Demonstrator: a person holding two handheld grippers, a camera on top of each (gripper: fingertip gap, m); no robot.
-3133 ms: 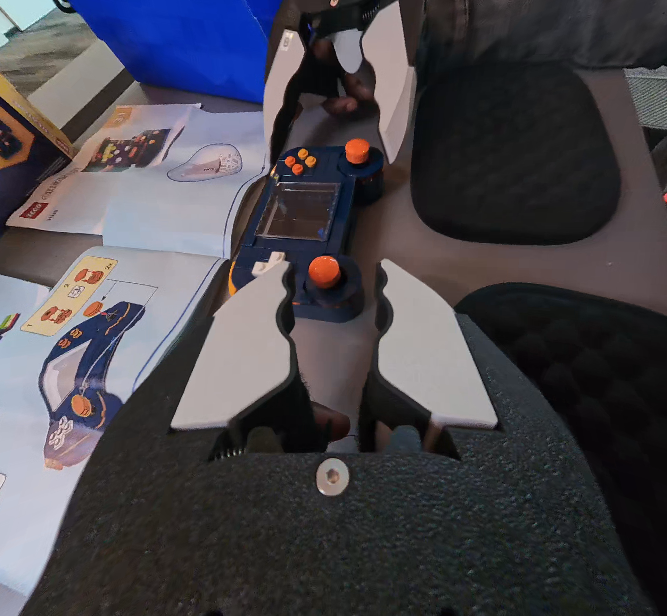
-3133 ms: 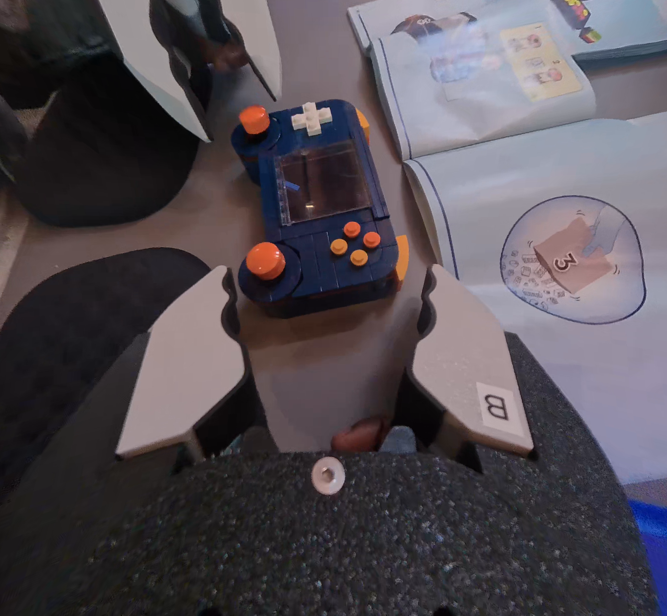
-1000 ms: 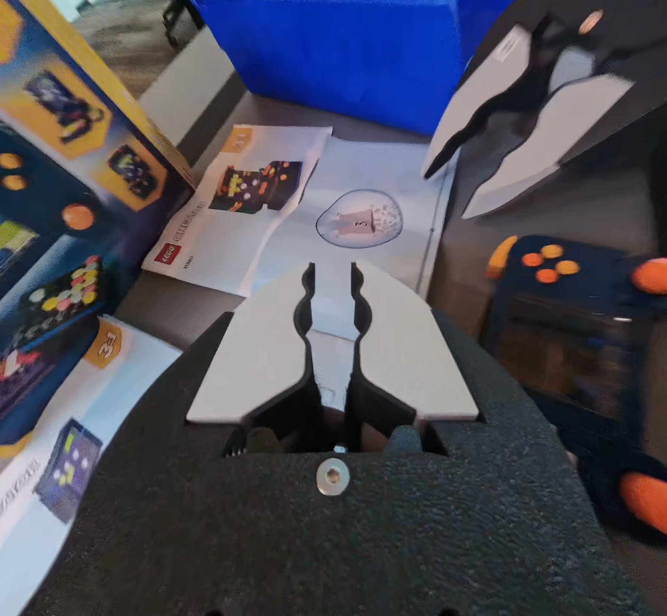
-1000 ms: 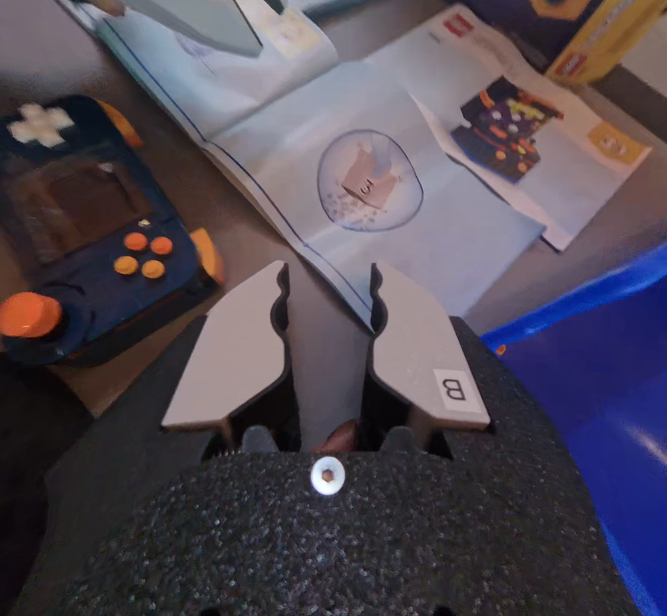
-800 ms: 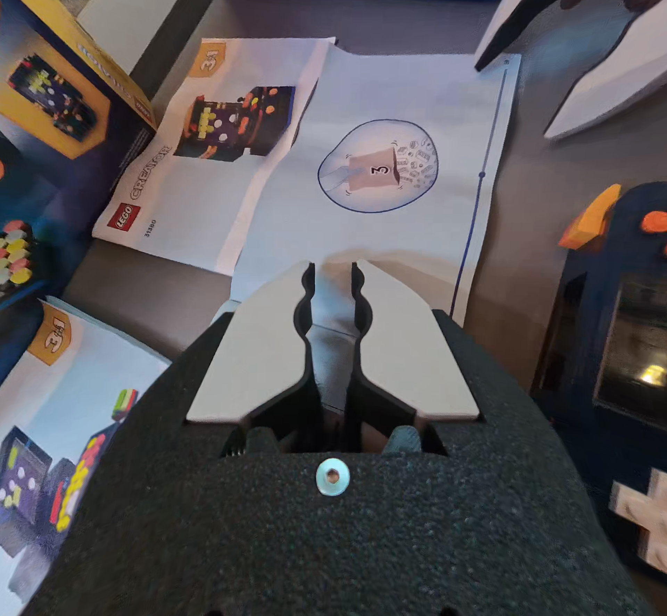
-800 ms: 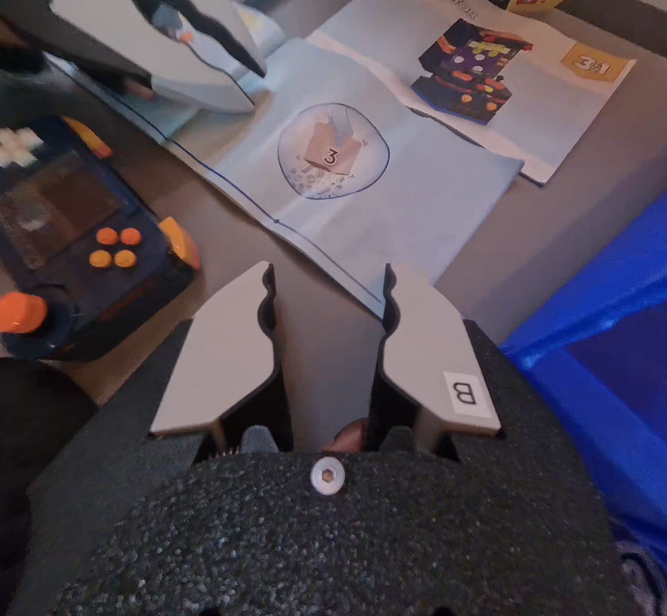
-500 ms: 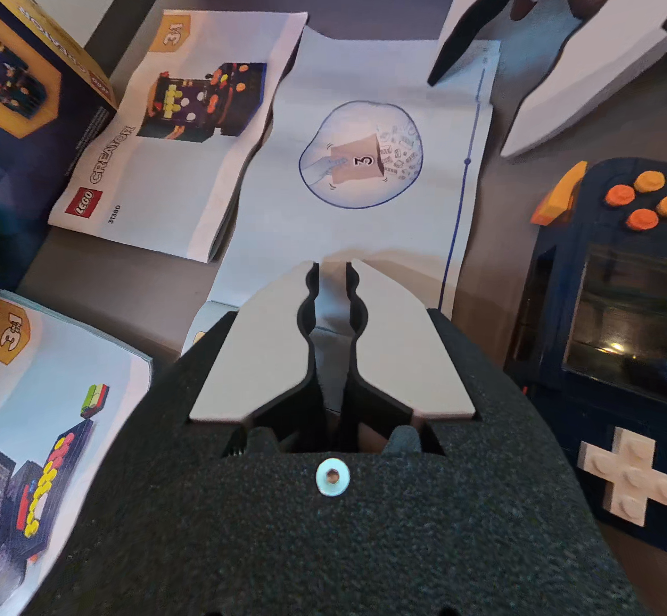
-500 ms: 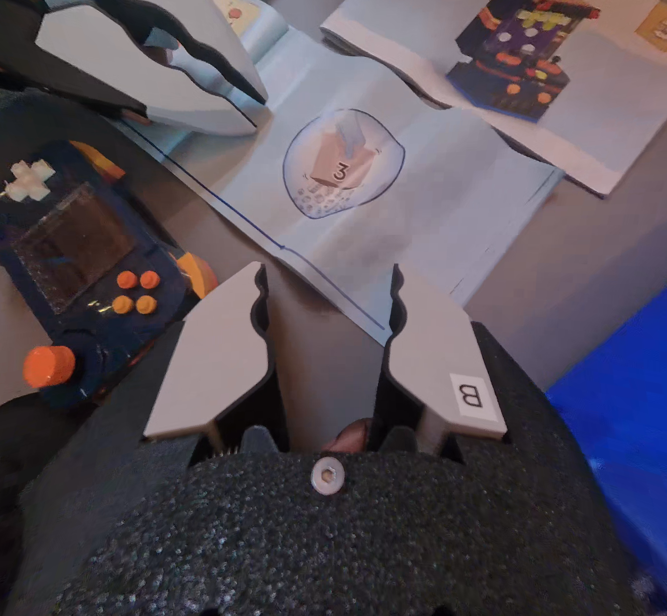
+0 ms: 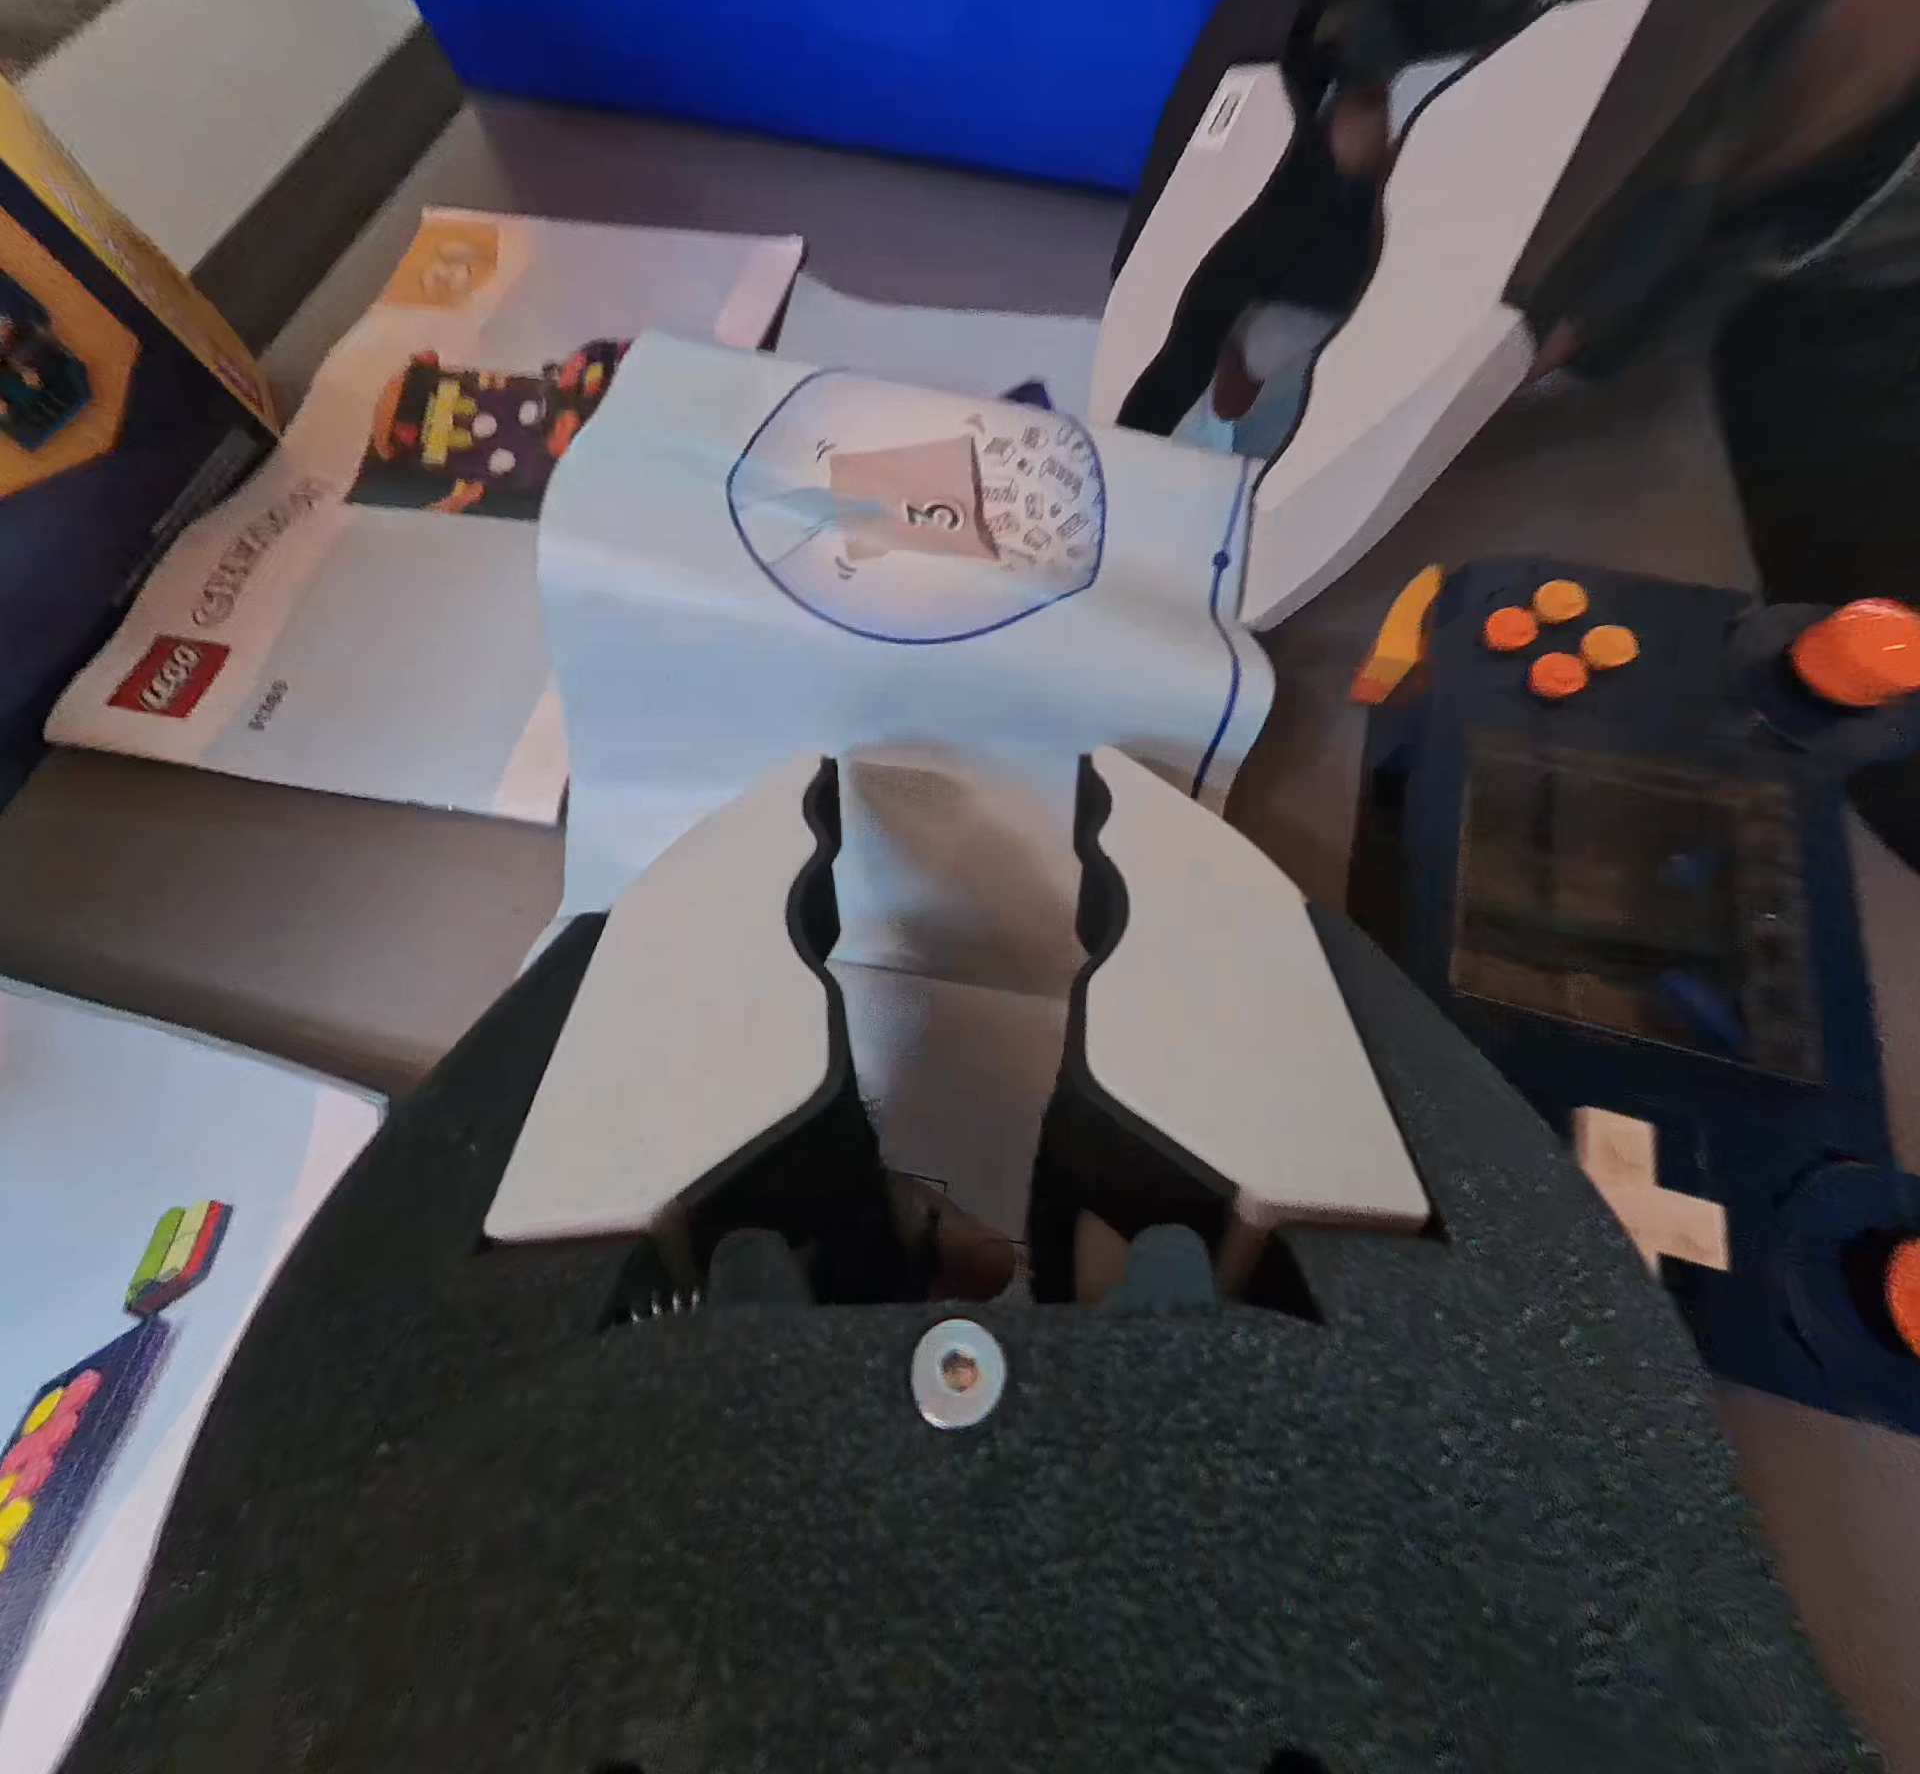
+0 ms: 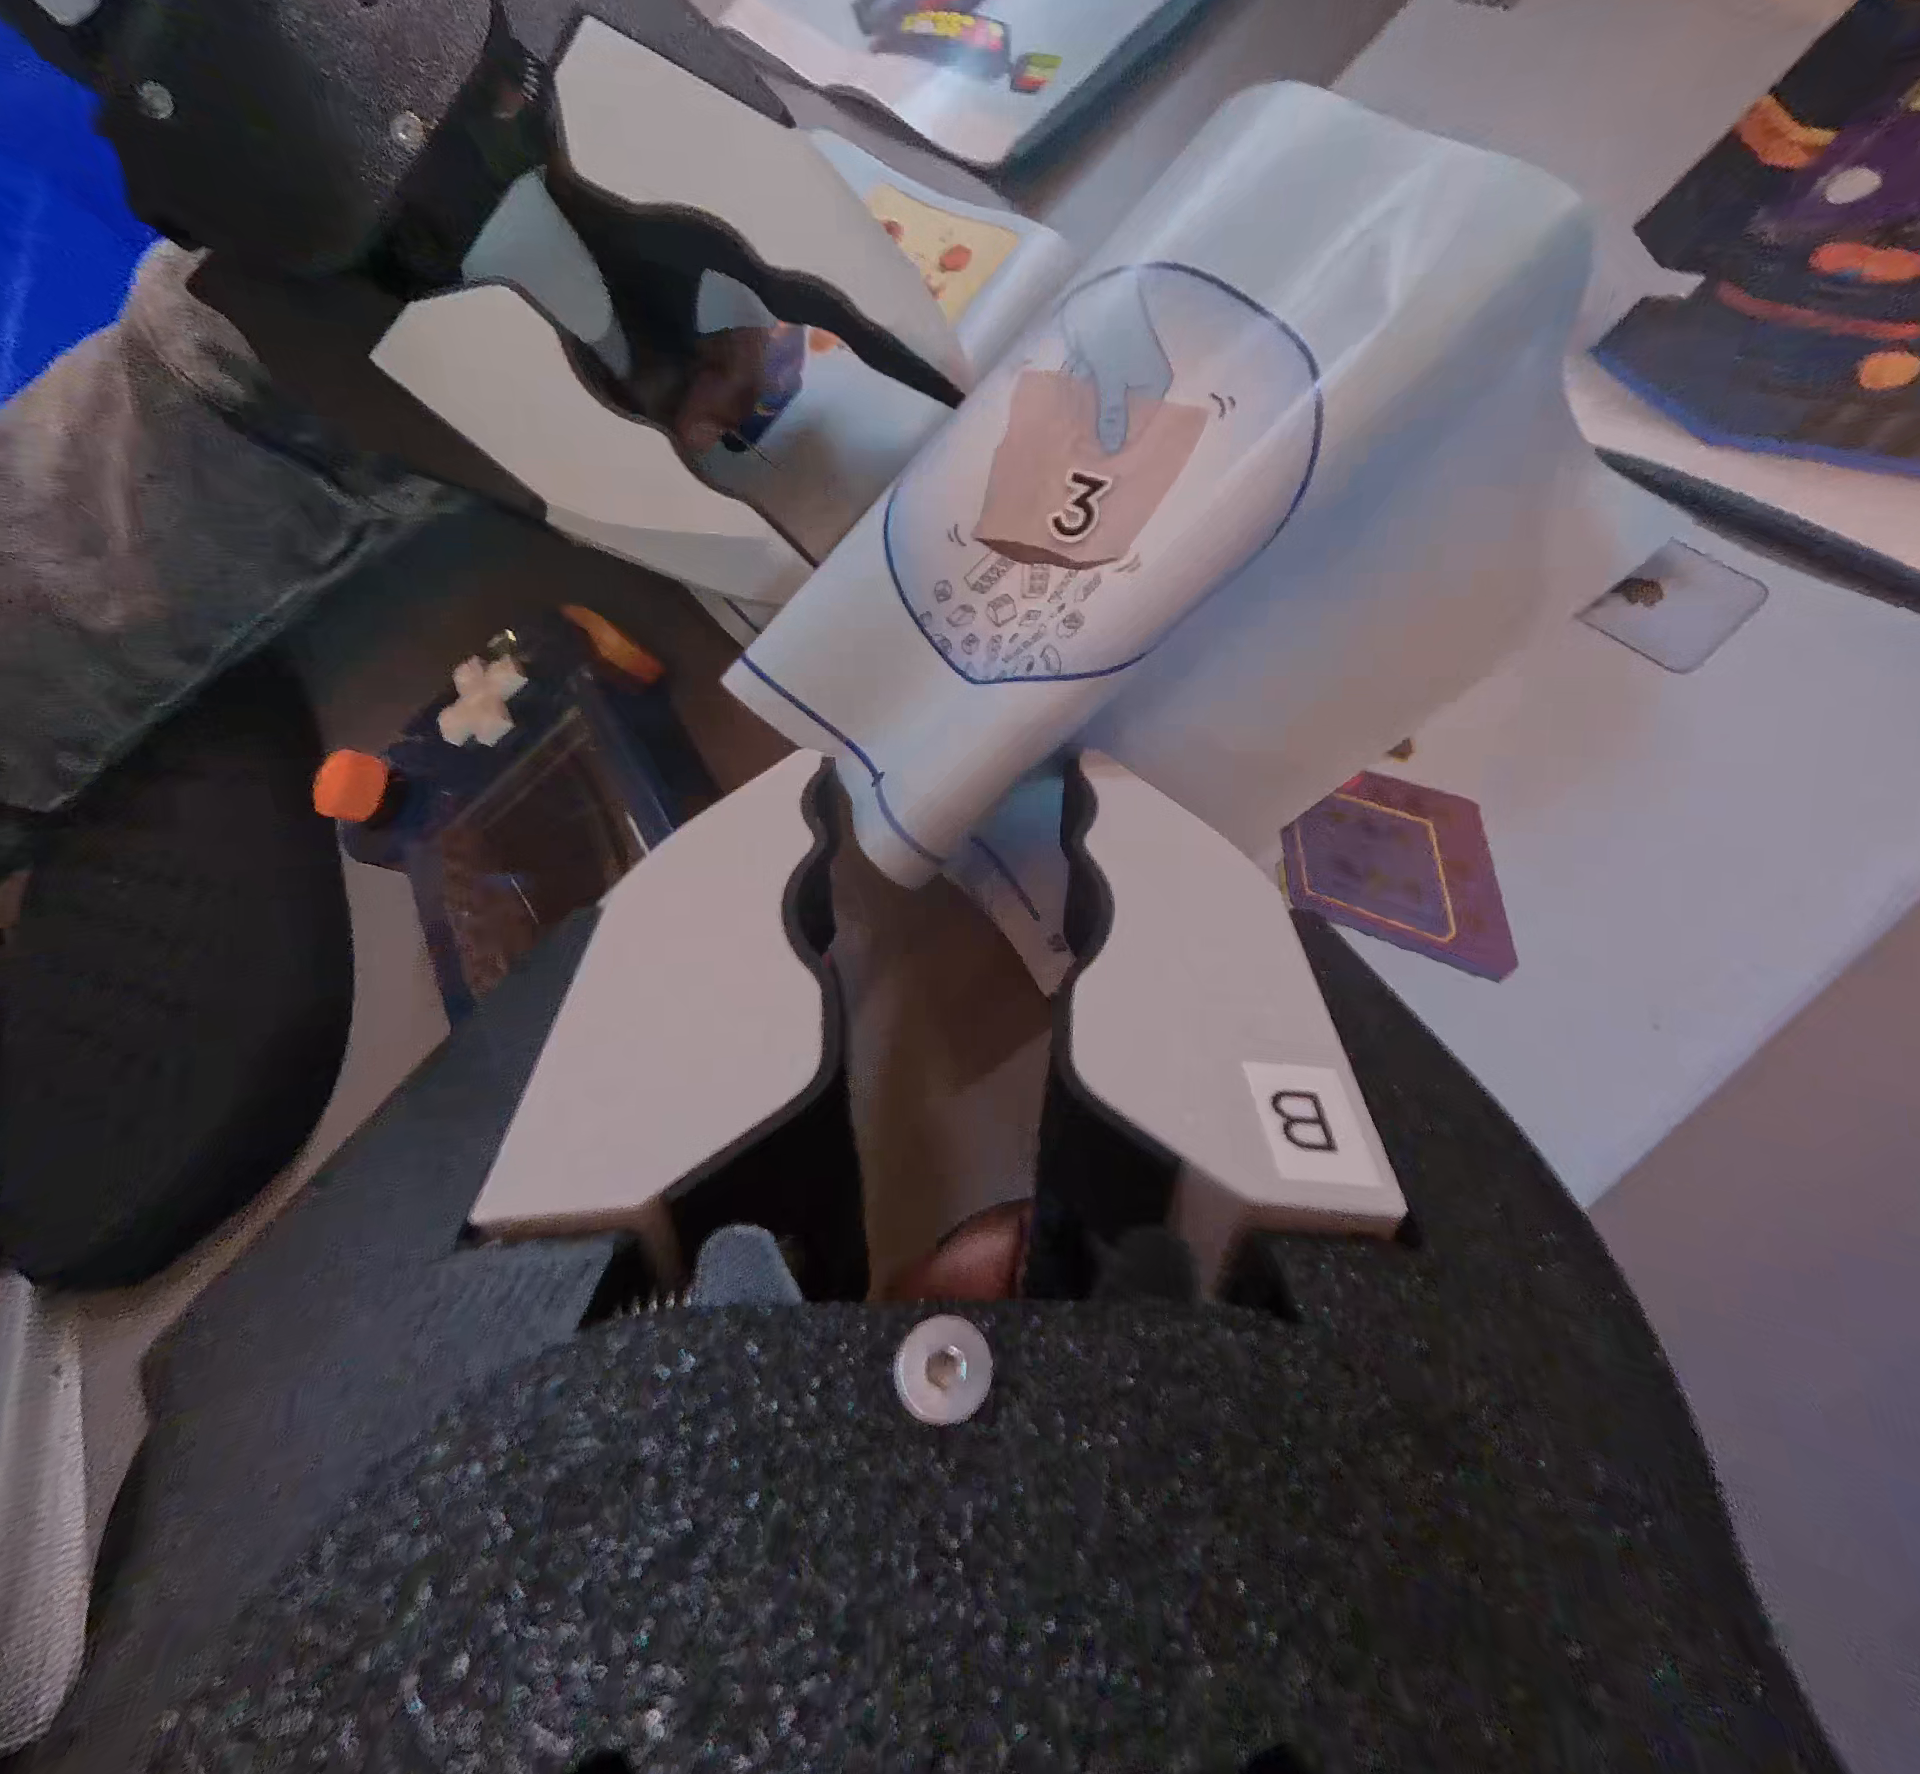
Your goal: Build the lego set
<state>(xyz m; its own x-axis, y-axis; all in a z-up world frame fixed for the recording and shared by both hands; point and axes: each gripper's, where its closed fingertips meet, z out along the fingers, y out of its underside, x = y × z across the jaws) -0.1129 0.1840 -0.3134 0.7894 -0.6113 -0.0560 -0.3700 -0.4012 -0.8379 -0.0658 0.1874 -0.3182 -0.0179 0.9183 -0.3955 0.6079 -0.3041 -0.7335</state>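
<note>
Both tools are on the instruction booklet's page [image 10: 1195, 519], the one with the bag drawing, and it arches up off the counter [image 9: 260, 893] in a hump. That bulge reads as a page-turn in progress: the sheet is lifted so it can fold over to the next building step.

The right hand-held gripper [image 10: 945, 789] has its jaws only partly apart, with the page's near corner lying between them; whether the pads actually pinch the paper I cannot tell. The left hand-held gripper [image 9: 951, 779] is likewise partly open, its tips over the page's other edge, nothing clamped that I can see. It looks placed to steady the booklet while the other lifts.

The lego build, a dark blue handheld console [image 9: 1621, 893] with orange buttons and a white cross pad, sits flat on the counter just right of the booklet in the left wrist view, untouched. Parked beside the manual, it stays within reach. A second booklet [image 9: 312, 602] and the set's box [image 9: 62, 353] lie further left.
</note>
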